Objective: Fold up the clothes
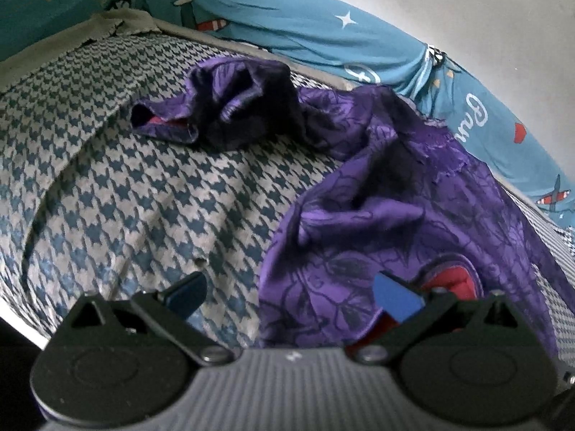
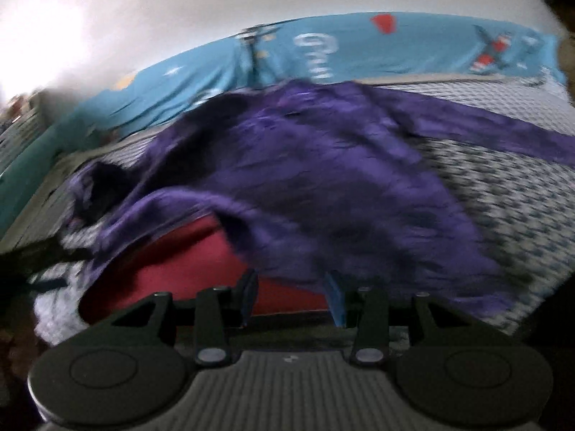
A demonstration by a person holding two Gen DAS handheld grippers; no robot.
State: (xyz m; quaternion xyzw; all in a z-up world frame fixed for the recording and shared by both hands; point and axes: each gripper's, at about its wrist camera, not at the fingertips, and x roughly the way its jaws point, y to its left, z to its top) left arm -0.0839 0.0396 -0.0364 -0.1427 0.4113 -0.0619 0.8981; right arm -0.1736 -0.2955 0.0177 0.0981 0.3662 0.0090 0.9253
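A purple patterned garment (image 1: 377,186) with a red lining (image 1: 452,280) lies crumpled on the houndstooth bed cover (image 1: 125,179). One sleeve (image 1: 230,107) is bunched up at the far side. My left gripper (image 1: 291,298) hovers open over the garment's near edge, its blue pads wide apart. In the blurred right wrist view the same garment (image 2: 305,165) is spread out, its hem lifted to show the red lining (image 2: 187,262). My right gripper (image 2: 291,294) is at that hem with its jaws partly apart, the pads not pressing on the cloth.
A teal printed sheet (image 1: 287,18) with planes and stars is bunched along the bed's far edge against a white wall (image 1: 485,7). The second sleeve (image 2: 503,133) stretches out to the right over the bed cover (image 2: 510,215). Bare cover lies left of the garment.
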